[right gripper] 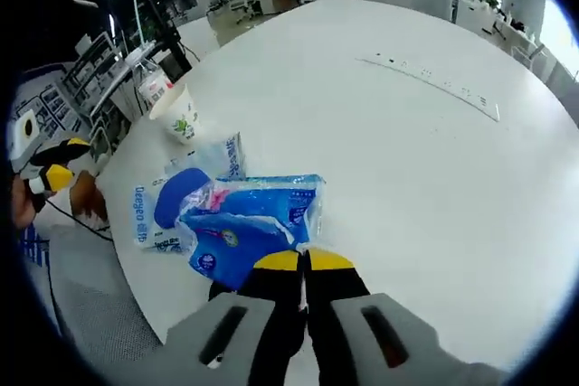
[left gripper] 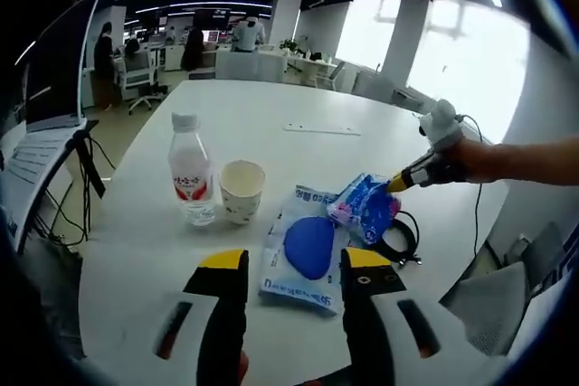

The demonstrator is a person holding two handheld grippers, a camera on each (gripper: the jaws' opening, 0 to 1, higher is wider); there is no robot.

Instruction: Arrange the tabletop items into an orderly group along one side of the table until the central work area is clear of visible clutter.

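Admittedly, my right gripper [right gripper: 303,261] pinched the crinkly blue packet [right gripper: 249,223] by its edge, overlapping the mask pouch [left gripper: 303,255]; dragging could slip. My left gripper [left gripper: 294,268] gaped wide, empty.

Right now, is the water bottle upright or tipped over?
Upright. In the left gripper view the water bottle stands on its base on the table, white cap on top, beside the paper cup.

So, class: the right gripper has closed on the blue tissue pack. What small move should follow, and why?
Probably lift the blue tissue pack slightly and carry it toward the paper cup and water bottle. The right gripper looks shut on its edge, and the pack overlaps the flat mask packet, so dragging could pull that along. The left gripper hovers open.
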